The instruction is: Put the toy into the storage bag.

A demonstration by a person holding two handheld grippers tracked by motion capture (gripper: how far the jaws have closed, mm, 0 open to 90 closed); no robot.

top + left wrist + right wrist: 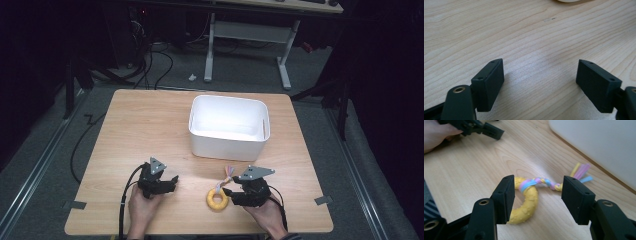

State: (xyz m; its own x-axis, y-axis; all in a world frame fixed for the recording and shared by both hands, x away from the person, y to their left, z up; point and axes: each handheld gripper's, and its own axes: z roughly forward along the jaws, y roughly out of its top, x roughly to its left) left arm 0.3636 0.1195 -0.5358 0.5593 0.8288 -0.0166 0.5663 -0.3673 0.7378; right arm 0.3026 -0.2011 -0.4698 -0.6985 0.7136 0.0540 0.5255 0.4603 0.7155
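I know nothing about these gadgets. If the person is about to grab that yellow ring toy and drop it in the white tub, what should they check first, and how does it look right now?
1. Right gripper open: ok, jaws wide apart.
2. Yellow bumpy rubber ring toy with the pastel braided rope between the right jaws: ok, ring and braid sit in the gap, ungripped.
3. Left gripper out of the way: ok, open over bare wood, well to the side.
4. White rectangular plastic tub has room: ok, it looks empty.
5. Path from toy to tub: ok, bare light wooden table between them.
6. Jaws low enough to catch the ring: cannot tell.
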